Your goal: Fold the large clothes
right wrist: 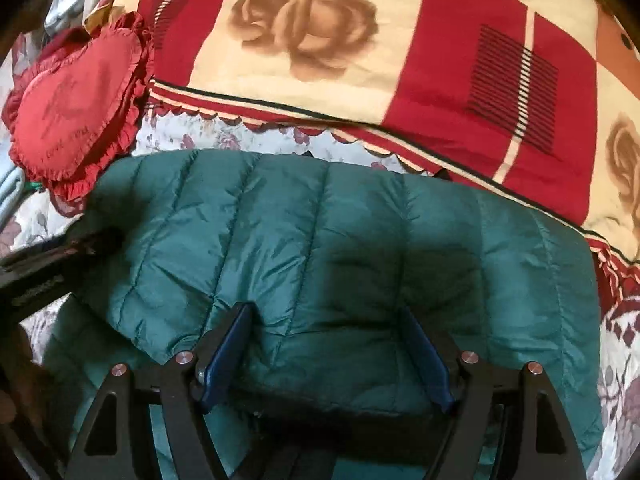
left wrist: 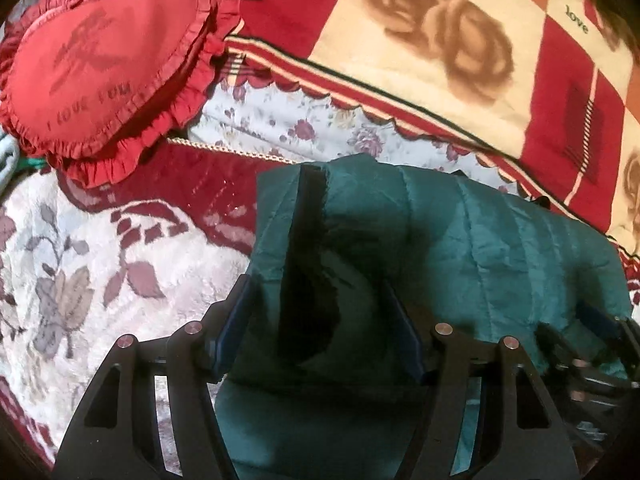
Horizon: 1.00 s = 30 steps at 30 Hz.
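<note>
A dark green quilted puffer jacket [right wrist: 320, 240] lies folded over on the bed; it also shows in the left wrist view [left wrist: 460, 248], with a black zipper band [left wrist: 308, 240] running down its left end. My left gripper [left wrist: 320, 320] is open, its blue pads [left wrist: 236, 328] straddling the jacket's left end. My right gripper [right wrist: 326, 348] is open too, its blue pads [right wrist: 228, 352] on either side of the jacket's near folded edge. The right gripper shows at the right edge of the left wrist view [left wrist: 592, 344], and the left gripper at the left edge of the right wrist view [right wrist: 56, 256].
A red heart-shaped frilled cushion [left wrist: 100, 68] lies at the back left. A red and cream rose-print blanket [left wrist: 440, 40] runs along the far side. The bed has a floral plush cover [left wrist: 80, 272].
</note>
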Motion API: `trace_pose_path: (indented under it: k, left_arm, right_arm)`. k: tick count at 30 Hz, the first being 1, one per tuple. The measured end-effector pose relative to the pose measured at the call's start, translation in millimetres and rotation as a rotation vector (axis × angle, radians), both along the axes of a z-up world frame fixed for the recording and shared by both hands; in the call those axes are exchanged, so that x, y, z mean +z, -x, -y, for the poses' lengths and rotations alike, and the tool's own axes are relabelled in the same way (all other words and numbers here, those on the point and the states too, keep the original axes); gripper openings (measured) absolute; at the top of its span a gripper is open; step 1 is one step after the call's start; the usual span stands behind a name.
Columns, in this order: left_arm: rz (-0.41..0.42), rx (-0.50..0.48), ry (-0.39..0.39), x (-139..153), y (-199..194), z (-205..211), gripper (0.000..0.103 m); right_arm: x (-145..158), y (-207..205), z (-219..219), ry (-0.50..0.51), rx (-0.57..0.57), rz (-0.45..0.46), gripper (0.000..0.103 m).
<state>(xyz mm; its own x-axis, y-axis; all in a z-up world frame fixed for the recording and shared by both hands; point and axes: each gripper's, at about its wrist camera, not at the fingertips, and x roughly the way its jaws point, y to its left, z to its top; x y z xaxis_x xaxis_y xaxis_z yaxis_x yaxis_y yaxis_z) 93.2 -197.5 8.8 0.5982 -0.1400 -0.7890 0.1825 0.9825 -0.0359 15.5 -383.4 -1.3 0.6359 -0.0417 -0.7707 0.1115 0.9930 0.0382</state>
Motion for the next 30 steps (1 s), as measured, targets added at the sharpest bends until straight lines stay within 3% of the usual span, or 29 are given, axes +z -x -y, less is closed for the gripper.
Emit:
trace_pose_path:
  k: [2,6,8,12,16,24,27,30]
  left_arm:
    - [0.012,0.0,-0.011,-2,0,2,0.069]
    - [0.026,-0.011,-0.025,-6,0,5,0.069]
    - [0.029,-0.009,-0.027,-7,-1,6,0.07]
    - [0.038,-0.007,-0.044,-9,-1,9,0.071]
    - [0.034,-0.008,-0.04,-13,-3,8,0.08]
    - [0.047,-0.011,-0.047,-18,-2,10,0.082]
    - [0.042,-0.012,-0.041,-19,-3,10,0.082]
    - [0.036,-0.012,-0.029,-20,-4,7,0.082]
  right_arm:
    - [14,11,9,-0.019,-0.012,0.035,0.075]
    - [41,39,35,0.056,-0.082,0.14,0.075]
    - [44,43,54,0.083,-0.136,0.144,0.075]
    - [24,37,93,0.052,-0.233,0.066,0.075]
    - [-3,34,109,0.008,-0.261,0.046,0.075]
    - [-14,26,109,0.035,-0.267,0.024,0.077]
    - [1,34,102,0.071,-0.287,0.042,0.077]
    - [26,49,85,0.053,-0.267,0.131,0.077]
